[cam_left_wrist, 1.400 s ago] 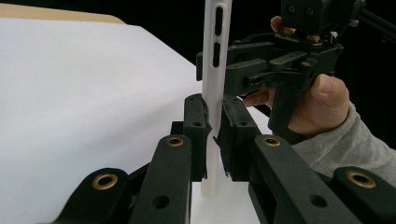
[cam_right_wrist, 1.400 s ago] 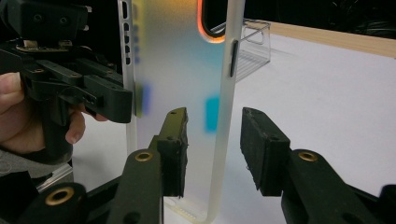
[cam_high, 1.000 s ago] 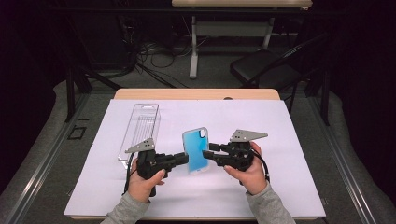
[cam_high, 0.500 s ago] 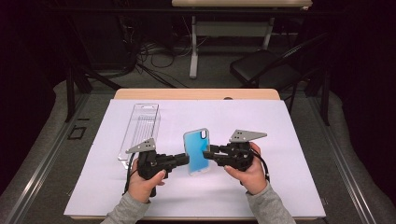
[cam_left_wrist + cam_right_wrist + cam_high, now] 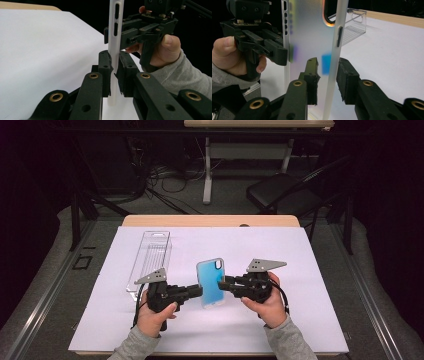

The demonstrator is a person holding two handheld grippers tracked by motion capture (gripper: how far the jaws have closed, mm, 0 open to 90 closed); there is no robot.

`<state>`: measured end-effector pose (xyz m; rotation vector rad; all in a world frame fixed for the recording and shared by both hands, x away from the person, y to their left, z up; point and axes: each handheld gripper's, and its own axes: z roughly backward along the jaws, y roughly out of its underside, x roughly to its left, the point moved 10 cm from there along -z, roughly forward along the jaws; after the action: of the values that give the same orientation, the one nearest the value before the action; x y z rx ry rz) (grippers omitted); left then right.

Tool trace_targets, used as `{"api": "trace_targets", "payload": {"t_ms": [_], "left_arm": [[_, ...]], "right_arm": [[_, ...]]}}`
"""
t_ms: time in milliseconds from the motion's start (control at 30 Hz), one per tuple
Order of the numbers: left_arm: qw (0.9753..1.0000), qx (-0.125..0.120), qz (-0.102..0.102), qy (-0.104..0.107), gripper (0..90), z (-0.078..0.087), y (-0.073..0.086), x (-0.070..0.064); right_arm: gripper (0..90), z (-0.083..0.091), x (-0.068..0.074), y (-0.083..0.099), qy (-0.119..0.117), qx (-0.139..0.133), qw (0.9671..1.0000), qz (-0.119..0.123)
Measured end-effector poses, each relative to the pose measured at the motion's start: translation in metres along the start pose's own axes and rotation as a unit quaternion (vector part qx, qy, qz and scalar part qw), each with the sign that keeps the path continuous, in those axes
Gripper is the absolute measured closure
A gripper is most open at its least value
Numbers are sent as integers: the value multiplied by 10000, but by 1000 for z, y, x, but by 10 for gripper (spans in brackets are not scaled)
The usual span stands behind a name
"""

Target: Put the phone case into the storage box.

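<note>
A blue translucent phone case stands upright on its short end on the white sheet, near the middle. My left gripper comes in from the left and is shut on the case's lower left edge; in the left gripper view its pads press both sides of the thin case. My right gripper reaches in from the right, its jaws closed around the opposite edge. In the right gripper view the case shows side on, with the right gripper straddling its rim and the left gripper beyond.
A clear plastic package lies lengthwise on the sheet, left of the case and behind my left hand. The wooden table edge runs along the back. A dark folding chair and cables sit on the floor beyond.
</note>
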<state>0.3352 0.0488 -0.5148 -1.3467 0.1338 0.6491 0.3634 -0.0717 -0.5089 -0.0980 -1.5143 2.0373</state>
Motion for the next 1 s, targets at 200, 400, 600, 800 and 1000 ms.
{"api": "trace_targets", "payload": {"t_ms": [200,400,600,800,1000], "left_arm": [[10000,19,-6,26,819,0,0,-2],[10000,33,-17,16,820,0,0,-1],[10000,25,-10,20,820,0,0,0],[10000,17,-10,18,820,0,0,0],[10000,16,-17,27,820,0,0,-1]], "right_arm": [[769,2,-2,1,-45,14,10000,-45],[791,3,-3,1,-62,11,10000,-47],[808,3,-3,0,-80,-14,10000,-43],[822,5,-3,1,-142,4,9999,0],[826,6,-3,1,-195,-4,9998,-14]]}}
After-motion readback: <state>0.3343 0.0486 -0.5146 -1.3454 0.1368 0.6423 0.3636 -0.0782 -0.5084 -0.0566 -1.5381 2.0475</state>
